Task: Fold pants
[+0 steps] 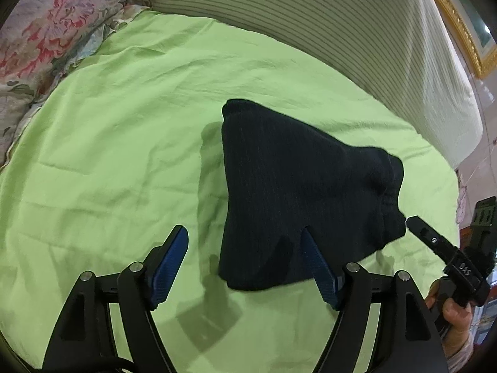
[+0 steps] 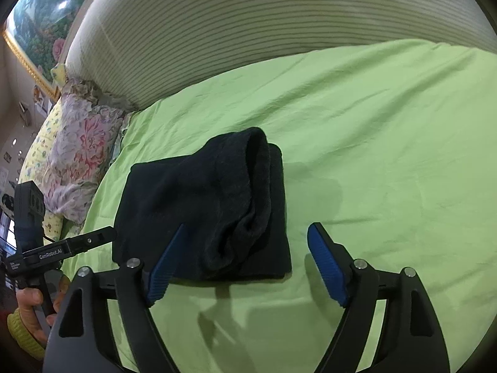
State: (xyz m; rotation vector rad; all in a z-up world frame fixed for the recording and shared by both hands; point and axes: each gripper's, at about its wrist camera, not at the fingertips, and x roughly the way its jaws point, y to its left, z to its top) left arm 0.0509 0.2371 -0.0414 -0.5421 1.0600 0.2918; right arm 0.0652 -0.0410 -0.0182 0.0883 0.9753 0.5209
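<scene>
Pants, dark navy knit, folded into a compact bundle on the light green bedsheet; in the left wrist view the bundle lies ahead and to the right of the left gripper, whose blue-padded fingers stand wide apart and hold nothing; the right-hand pad overlaps the bundle's near edge in the picture, contact not determinable.

Right gripper, seen from its own camera, likewise spread wide and holding nothing; the pants lie ahead and to the left of it, the left pad crossing the near edge of the bundle in the picture, the right pad over bare bedsheet; the ribbed waistband opening faces this camera along the bundle's right side.

Each gripper appears sideways in the other's view: the right gripper with its tip just beside the bundle's right corner, the left gripper with its tip just beside the left edge; finger spread not readable from those angles.

Surroundings: open green sheet to the left, right and far side of the bundle; striped cream headboard along the far edge of the bed; floral pillow at the bed's left end; gilt-framed picture on the wall.
</scene>
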